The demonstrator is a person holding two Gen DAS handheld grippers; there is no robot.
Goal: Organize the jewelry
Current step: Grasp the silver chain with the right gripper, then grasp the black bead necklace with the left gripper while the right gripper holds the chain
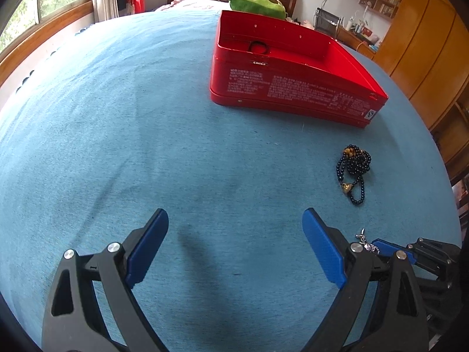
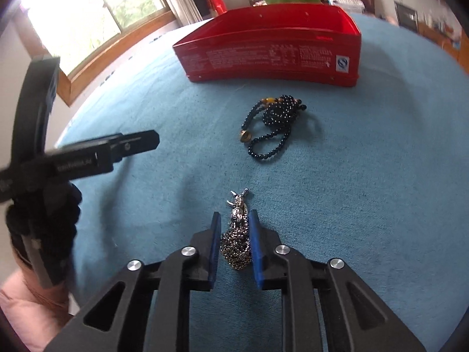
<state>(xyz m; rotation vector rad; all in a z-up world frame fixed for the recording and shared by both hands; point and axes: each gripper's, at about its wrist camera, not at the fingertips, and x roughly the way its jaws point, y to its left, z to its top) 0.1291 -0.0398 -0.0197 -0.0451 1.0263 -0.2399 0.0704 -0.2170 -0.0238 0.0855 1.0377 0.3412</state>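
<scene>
A silver chain with a pendant [image 2: 236, 243] lies bunched on the blue bedsheet, and my right gripper [image 2: 234, 214] is shut on it, a blue pad against each side. In the left wrist view that chain [image 1: 363, 237] shows at the right gripper's tip [image 1: 381, 245]. My left gripper [image 1: 234, 217] hangs open over bare sheet, nothing between its fingers. A black bead necklace [image 2: 275, 120] [image 1: 354, 170] with amber beads lies loose between the grippers and the open red tin box [image 1: 293, 88] [image 2: 263, 55]. A dark ring [image 1: 258, 47] rests inside the box.
The blue sheet [image 1: 117, 132] covers a wide bed. A green plush toy [image 1: 255, 3] sits behind the box near the headboard. The black frame of the left tool [image 2: 88, 155] and a gloved hand [image 2: 44, 223] fill the left of the right wrist view. Window left, wooden cabinets right.
</scene>
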